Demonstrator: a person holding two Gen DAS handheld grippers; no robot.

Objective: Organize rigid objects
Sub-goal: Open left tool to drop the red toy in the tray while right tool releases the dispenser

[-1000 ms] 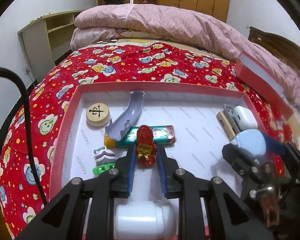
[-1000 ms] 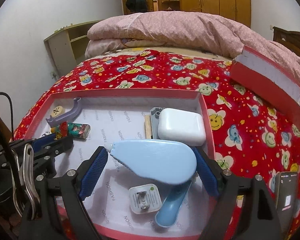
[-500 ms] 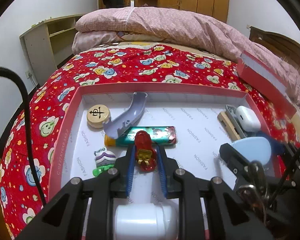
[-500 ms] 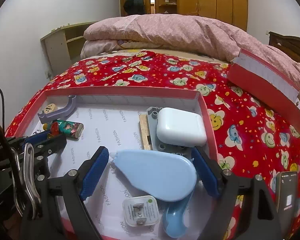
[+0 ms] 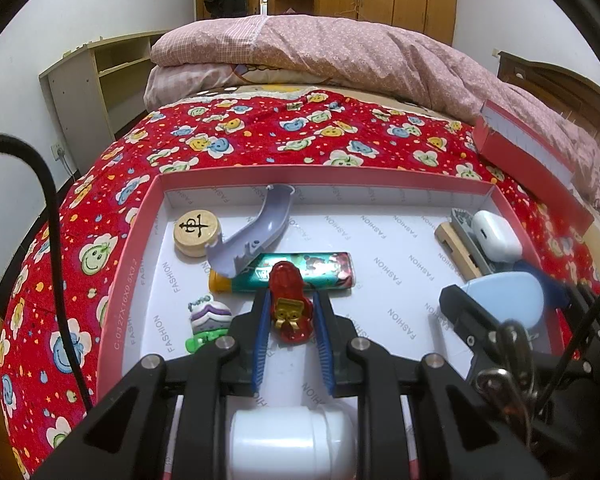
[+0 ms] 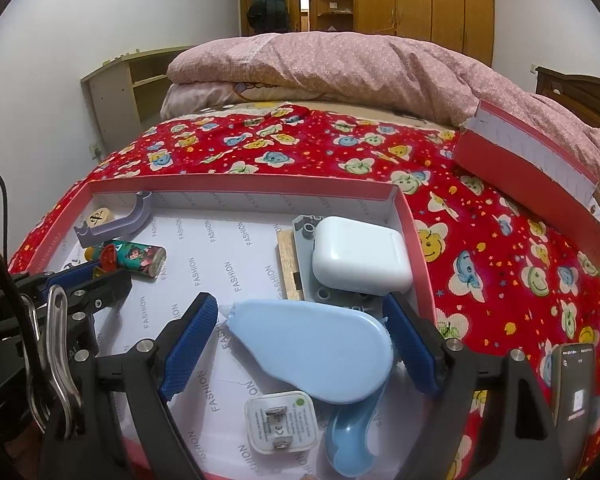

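My left tool (image 5: 290,316) stays clenched on the red toy car (image 5: 289,300), low over the red tray (image 5: 128,256), car nose touching the green tube (image 5: 300,270) at 12 o'clock. My right tool (image 6: 306,344) still grasps the blue tape dispenser (image 6: 316,352), now lowered toward the white charger plug (image 6: 282,422) at 6 o'clock. White case (image 6: 360,256) unmoved at 1 o'clock.

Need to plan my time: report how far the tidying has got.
Done: several items already lie in the red box. In hand: left gripper clamps a red toy; right gripper straddles a blue tape dispenser over the box. Left: setting both down.
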